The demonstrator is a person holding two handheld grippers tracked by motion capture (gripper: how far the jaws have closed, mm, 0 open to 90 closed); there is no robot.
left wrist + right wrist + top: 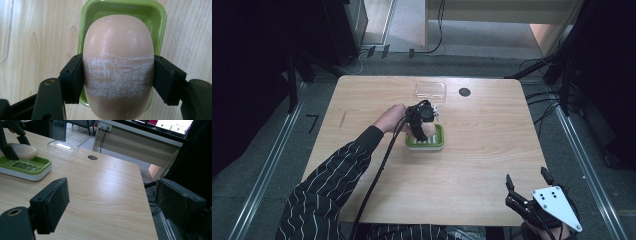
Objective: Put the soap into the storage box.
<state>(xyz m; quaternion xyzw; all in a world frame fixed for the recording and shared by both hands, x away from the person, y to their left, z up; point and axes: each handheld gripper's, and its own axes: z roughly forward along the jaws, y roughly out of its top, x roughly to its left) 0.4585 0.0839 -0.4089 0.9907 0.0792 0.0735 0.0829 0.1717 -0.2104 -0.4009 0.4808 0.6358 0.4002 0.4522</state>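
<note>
A beige oval bar of soap (117, 67), scuffed white across its middle, is held just above a green soap dish (85, 37). My left gripper (117, 80) is shut on it, one black pad pressing each long side. From above, that gripper (422, 122) stands over the dish (438, 142) near the table's middle, and the soap (428, 131) peeks out beneath it. The right gripper view shows the soap (22, 151) resting low over the dish (25, 168) at its left. My right gripper (529, 186) waits open near the front right corner, nothing between its pads (52, 203).
A clear plastic lid (430, 90) lies behind the dish, with a dark round hole (464, 92) in the tabletop to its right. The wooden table's right edge (147, 202) runs close to my right gripper. Cables trail over the floor beyond.
</note>
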